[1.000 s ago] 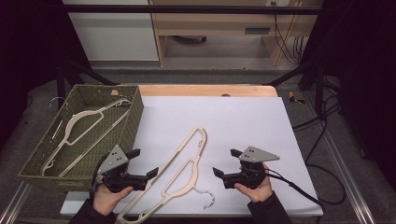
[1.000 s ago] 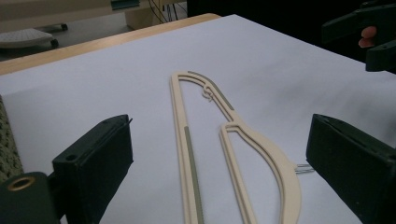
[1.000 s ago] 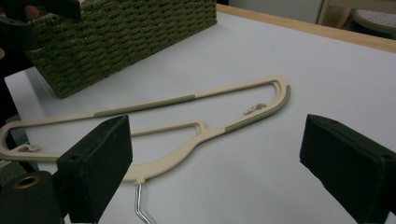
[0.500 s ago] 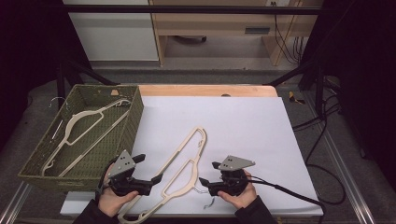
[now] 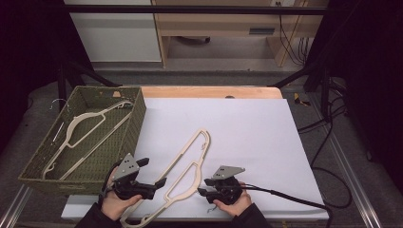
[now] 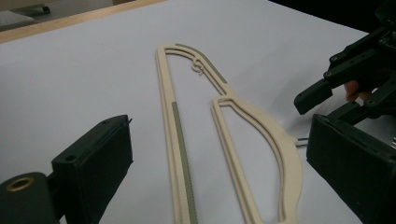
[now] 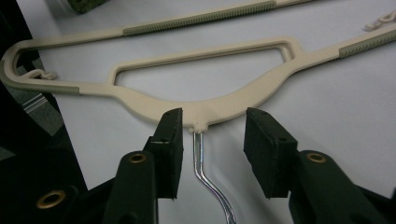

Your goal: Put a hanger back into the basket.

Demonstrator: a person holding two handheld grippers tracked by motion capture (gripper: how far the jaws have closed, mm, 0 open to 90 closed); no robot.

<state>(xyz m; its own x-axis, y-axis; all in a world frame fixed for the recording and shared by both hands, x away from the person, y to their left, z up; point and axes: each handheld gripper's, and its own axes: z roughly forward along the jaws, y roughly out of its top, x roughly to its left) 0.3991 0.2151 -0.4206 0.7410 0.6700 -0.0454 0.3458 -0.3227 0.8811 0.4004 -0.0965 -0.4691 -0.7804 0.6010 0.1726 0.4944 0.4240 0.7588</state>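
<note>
Cream plastic hanger [image 5: 185,166] with metal hook [image 7: 205,172] — lies flat on the white sheet [image 5: 237,123], running diagonally from the lower left of centre up toward the middle of the high view. Grey-green ribbed strips run along its bar and shoulders. The hook shank leaves the neck at the lower edge of the hanger and points toward the bottom of the frame.

Right gripper [image 5: 203,191] — lower centre of the high view, held in a hand, its cable trailing off to the lower right. In the right gripper view its two black jaws stand either side of the hook shank, just below the hanger's neck. The jaws have just been closing; a clear gap remains on each side of the shank, so the pads do not press on it and nothing is held.

Left gripper [image 5: 159,183] — lower left of the high view, held in a hand, at the hanger's lower end. In the left gripper view the jaws stand wide apart with the hanger lying between them on the sheet, untouched; nothing is gripped.

Green woven basket [image 5: 138,118] — left side of the high view, on the table edge beside the sheet. Holds a second cream hanger [image 5: 81,130] lying slantwise inside.
</note>
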